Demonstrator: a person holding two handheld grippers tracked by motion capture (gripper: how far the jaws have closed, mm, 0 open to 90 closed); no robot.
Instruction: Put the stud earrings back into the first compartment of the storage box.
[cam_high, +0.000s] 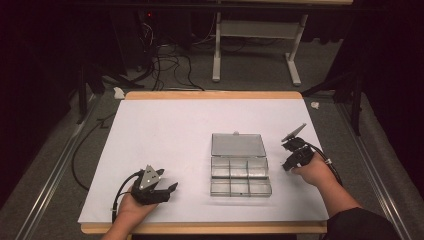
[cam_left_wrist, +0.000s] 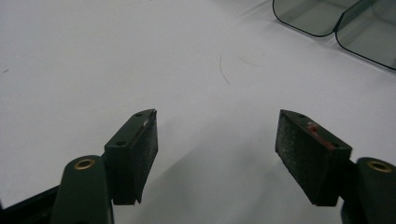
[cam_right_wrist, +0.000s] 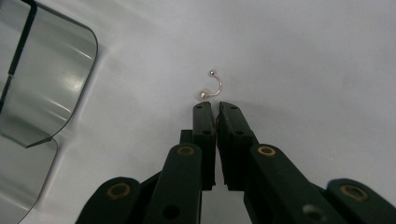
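A small gold hook earring (cam_right_wrist: 214, 86) with a pearl ball at one end lies on the white sheet. It sits just past the tips of my right gripper (cam_right_wrist: 215, 105), whose jaws are shut, and all of its wire shows beyond them. In the high view my right gripper (cam_high: 286, 146) is to the right of a clear compartment box (cam_high: 240, 176), whose lid (cam_high: 237, 145) lies open and flat. My left gripper (cam_high: 171, 188) rests at the near left of the sheet. Its jaws (cam_left_wrist: 215, 158) stand wide open over bare sheet with nothing between them.
The white sheet (cam_high: 165, 135) covers a wooden table (cam_high: 210, 94). The box's rounded corners (cam_left_wrist: 327, 18) show at the top right of the left gripper view, and its edge (cam_right_wrist: 51, 79) at the left of the right gripper view. Cables and a desk frame (cam_high: 255, 45) stand on the floor beyond.
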